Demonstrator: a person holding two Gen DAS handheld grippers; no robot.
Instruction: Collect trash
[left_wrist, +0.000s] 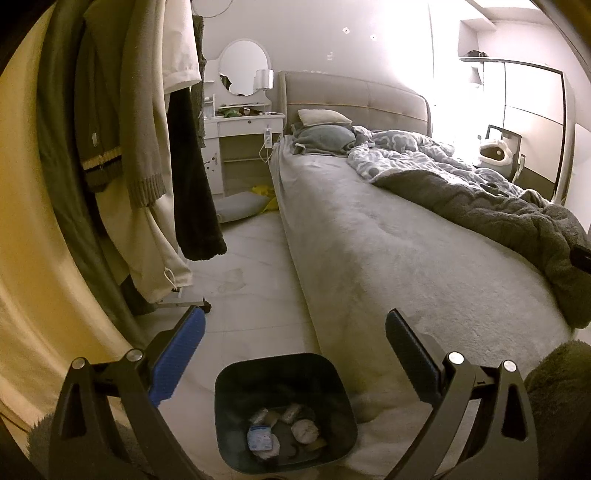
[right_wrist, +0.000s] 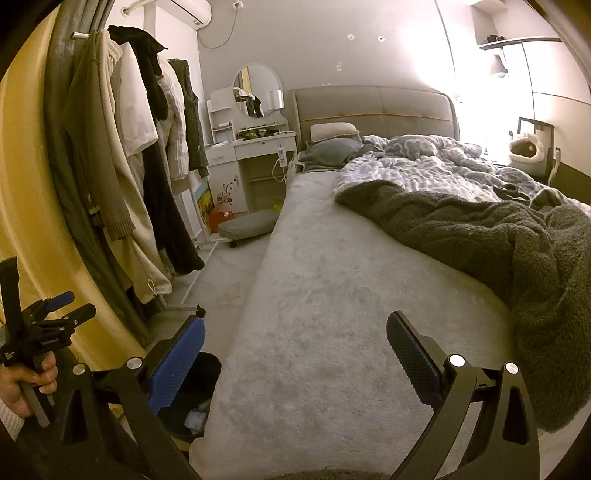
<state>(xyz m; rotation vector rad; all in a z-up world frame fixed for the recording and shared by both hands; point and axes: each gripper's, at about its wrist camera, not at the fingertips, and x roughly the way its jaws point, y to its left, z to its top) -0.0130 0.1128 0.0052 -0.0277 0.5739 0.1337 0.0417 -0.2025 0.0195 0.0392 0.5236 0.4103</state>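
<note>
**Holding over the bin, both grippers empty**

Standing on the floor against the near corner of the bed (left_wrist: 388, 258), the dark trash bin (left_wrist: 284, 410) sits at 6 o'clock in the left wrist view. It holds several crumpled wads and a small blue-white packet (left_wrist: 261, 441).

Left gripper (left_wrist: 295, 332): jaws spread wide above the bin, nothing between them. Right gripper (right_wrist: 295, 332): likewise released, over the bedsheet, bin at its 7 o'clock.

Assessment: a deposit appears complete. No loose trash shows on the sheet; yellow scraps (left_wrist: 264, 192) on the floor at 12 o'clock, near the vanity (left_wrist: 243, 125), may be next. Reaching them requires walking forward.
</note>
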